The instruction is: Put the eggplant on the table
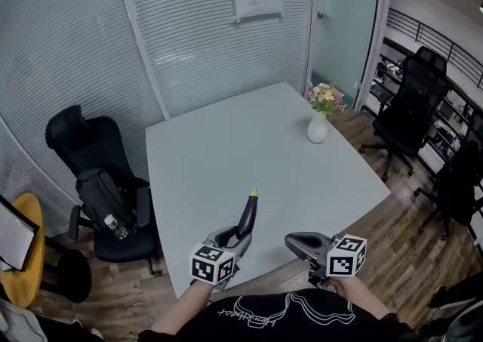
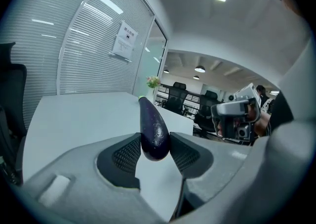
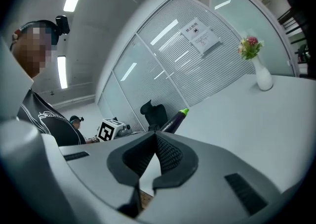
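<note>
A dark purple eggplant (image 1: pixel 249 212) with a green stem tip sticks out forward over the near part of the light grey table (image 1: pixel 226 152). My left gripper (image 1: pixel 238 236) is shut on its thick end. In the left gripper view both ribbed pads press the eggplant (image 2: pixel 150 124) from either side, inside the left gripper (image 2: pixel 154 143). My right gripper (image 1: pixel 290 241) hangs beside it at the table's near edge, shut with nothing held. In the right gripper view the right gripper (image 3: pixel 155 135) has its pads touching, and the eggplant (image 3: pixel 175 119) shows beyond them.
A white vase with flowers (image 1: pixel 318 125) stands near the table's far right corner. A black office chair (image 1: pixel 98 174) with a bag on it sits left of the table, more black chairs (image 1: pixel 411 106) stand at the right, and a yellow stool (image 1: pixel 26 257) is at the far left.
</note>
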Action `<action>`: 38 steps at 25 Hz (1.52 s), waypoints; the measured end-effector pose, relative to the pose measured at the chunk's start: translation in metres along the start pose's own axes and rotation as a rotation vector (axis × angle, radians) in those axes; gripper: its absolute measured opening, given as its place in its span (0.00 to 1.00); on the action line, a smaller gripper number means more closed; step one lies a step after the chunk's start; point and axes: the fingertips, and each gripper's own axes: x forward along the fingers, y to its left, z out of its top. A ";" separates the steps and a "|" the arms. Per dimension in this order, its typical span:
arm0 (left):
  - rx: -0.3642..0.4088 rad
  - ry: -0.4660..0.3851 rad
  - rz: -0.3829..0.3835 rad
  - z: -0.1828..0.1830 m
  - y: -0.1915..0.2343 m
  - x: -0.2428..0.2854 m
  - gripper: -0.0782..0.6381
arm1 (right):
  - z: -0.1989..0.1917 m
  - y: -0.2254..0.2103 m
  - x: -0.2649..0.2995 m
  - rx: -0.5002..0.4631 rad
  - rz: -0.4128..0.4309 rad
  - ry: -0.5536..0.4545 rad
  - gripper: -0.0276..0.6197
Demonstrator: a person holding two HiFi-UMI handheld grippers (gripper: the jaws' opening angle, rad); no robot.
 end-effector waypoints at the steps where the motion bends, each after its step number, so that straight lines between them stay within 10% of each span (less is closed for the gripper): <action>1: 0.004 0.010 0.005 -0.004 0.004 0.005 0.37 | -0.003 -0.005 0.000 -0.002 -0.014 0.006 0.06; 38: 0.028 0.313 0.065 -0.140 0.078 0.092 0.37 | -0.024 -0.065 -0.003 0.075 -0.117 0.057 0.06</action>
